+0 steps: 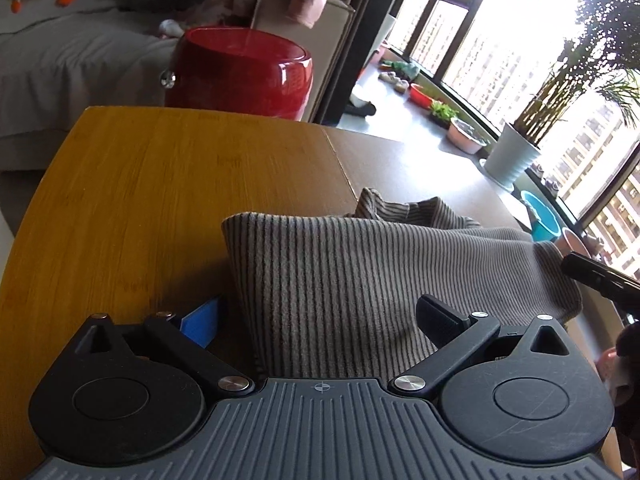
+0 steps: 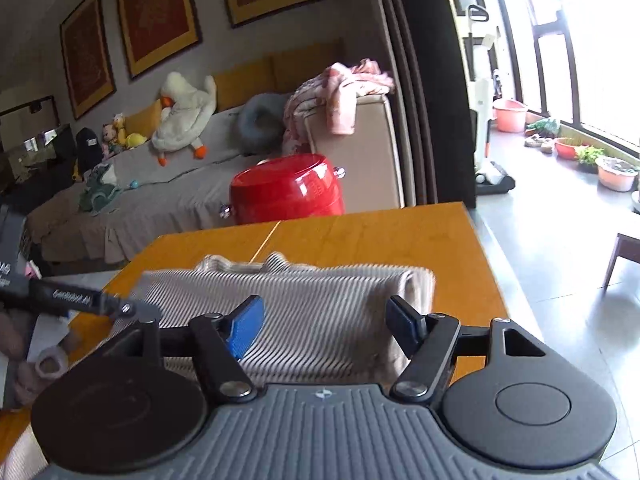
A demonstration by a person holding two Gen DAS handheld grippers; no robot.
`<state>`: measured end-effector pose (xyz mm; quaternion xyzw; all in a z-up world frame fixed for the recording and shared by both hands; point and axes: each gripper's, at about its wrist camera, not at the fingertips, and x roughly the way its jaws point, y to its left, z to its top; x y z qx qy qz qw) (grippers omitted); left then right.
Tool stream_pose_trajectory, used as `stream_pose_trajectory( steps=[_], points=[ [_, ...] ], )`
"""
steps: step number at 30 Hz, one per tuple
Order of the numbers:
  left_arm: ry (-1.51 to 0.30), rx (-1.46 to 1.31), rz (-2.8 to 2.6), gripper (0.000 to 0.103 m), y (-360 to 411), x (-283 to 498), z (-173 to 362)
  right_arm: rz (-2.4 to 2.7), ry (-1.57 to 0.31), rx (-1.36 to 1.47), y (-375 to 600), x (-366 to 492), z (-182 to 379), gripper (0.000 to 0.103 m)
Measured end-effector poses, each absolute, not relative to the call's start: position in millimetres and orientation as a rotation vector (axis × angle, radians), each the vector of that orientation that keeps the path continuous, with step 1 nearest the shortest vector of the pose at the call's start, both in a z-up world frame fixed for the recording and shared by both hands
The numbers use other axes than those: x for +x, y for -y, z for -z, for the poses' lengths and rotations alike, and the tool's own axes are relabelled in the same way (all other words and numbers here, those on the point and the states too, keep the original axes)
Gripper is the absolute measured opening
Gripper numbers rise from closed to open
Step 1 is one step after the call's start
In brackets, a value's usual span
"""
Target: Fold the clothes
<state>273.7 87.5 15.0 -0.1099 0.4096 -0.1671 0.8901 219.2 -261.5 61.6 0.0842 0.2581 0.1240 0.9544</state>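
A grey striped garment (image 1: 360,276) lies folded into a thick block on the wooden table (image 1: 160,184); it also shows in the right wrist view (image 2: 320,300). My left gripper (image 1: 320,322) is open, its fingers spread over the garment's near left corner, holding nothing. My right gripper (image 2: 324,326) is open just above the near edge of the garment, its blue pad (image 2: 246,326) on the left and dark finger (image 2: 404,320) on the right. The left gripper's body (image 2: 72,298) shows at the left edge of the right wrist view.
A red round stool (image 1: 240,70) stands beyond the table's far edge, with a sofa (image 2: 160,196) behind it. Plant pots (image 1: 510,156) and basins line the window at right. The table's right edge (image 2: 486,280) drops to the tiled floor.
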Motion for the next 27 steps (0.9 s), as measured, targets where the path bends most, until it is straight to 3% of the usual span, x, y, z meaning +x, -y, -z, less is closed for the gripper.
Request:
stream_pose_trajectory(
  steps=[6, 9, 10, 11, 15, 16, 19, 27],
  points=[
    [-0.832, -0.22, 0.39, 0.102, -74, 289, -11, -0.24, -0.718, 0.312, 290, 289, -32, 0.069],
    [-0.822, -0.213, 0.401, 0.101, -72, 297, -11, -0.299, -0.72, 0.367, 292, 306, -25, 0.07],
    [-0.821, -0.21, 0.4, 0.096, -72, 299, -11, -0.316, -0.717, 0.357, 290, 309, -24, 0.07],
    [-0.818, -0.204, 0.393, 0.085, -72, 301, -11, -0.334, -0.714, 0.343, 287, 313, -23, 0.065],
    [-0.828, -0.232, 0.385, 0.06, -78, 319, -14, -0.361, -0.719, 0.315, 279, 322, -22, 0.046],
    [-0.832, -0.245, 0.383, 0.049, -79, 325, -16, -0.364, -0.717, 0.322, 279, 327, -25, 0.041],
    [-0.787, -0.24, 0.371, 0.022, -84, 328, -33, -0.371, -0.704, 0.35, 279, 341, -36, 0.019],
    [-0.566, -0.128, 0.446, 0.019, -103, 208, -80, -0.514, -0.503, 0.183, 266, 256, -106, 0.018]
  ],
)
